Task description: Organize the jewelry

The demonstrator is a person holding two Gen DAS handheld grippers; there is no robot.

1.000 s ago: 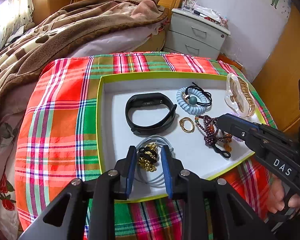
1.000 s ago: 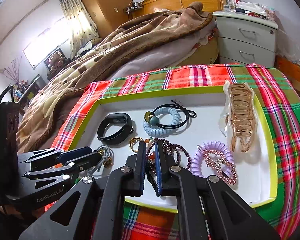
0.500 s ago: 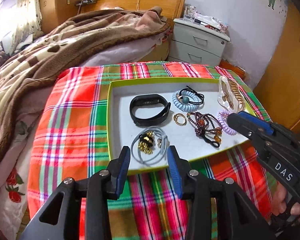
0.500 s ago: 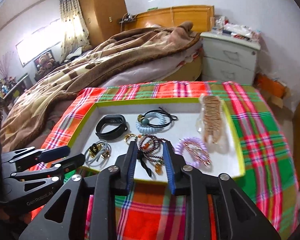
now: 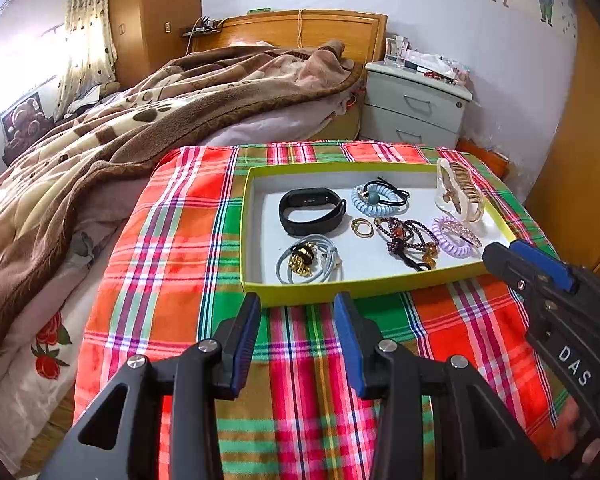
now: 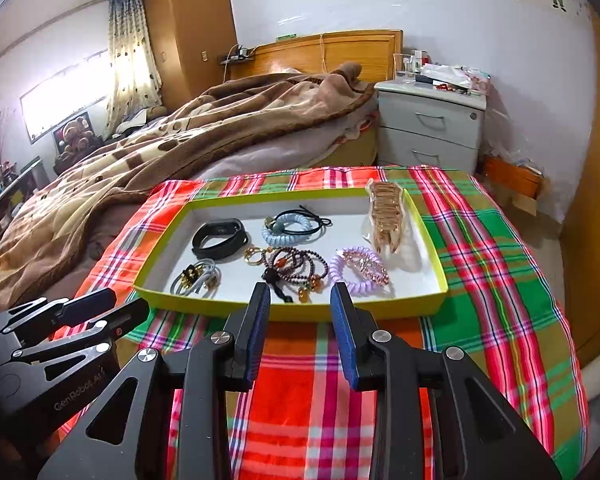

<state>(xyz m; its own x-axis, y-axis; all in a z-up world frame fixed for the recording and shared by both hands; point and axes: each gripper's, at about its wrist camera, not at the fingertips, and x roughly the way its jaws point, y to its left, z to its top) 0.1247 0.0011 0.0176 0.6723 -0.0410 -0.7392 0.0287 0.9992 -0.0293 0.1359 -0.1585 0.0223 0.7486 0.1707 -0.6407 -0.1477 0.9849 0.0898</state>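
Both claws hover empty over the plaid cloth (image 5: 172,264), short of the tray's near rim: the left gripper (image 5: 296,312) has its blue-padded fingers spread wide, and the right gripper (image 6: 300,304) is likewise spread, nothing between its pads. In the left wrist view the right tool reaches in from the lower right, its tip just beside the tray's near right corner. All the jewelry lies inside the one yellow-green tray (image 6: 284,312): one black fitness band (image 6: 219,237), one pale blue coil hair tie (image 6: 286,229) with a black elastic looped over it, one gold ring (image 6: 253,256), one dark beaded bracelet (image 6: 296,266), one lilac coil hair tie (image 6: 358,270) with a sparkly clip on it, one gold claw clip (image 6: 386,216), and one grey elastic with gold charm (image 6: 196,278). Behind stand one bed (image 6: 180,140) and one nightstand (image 6: 432,128).
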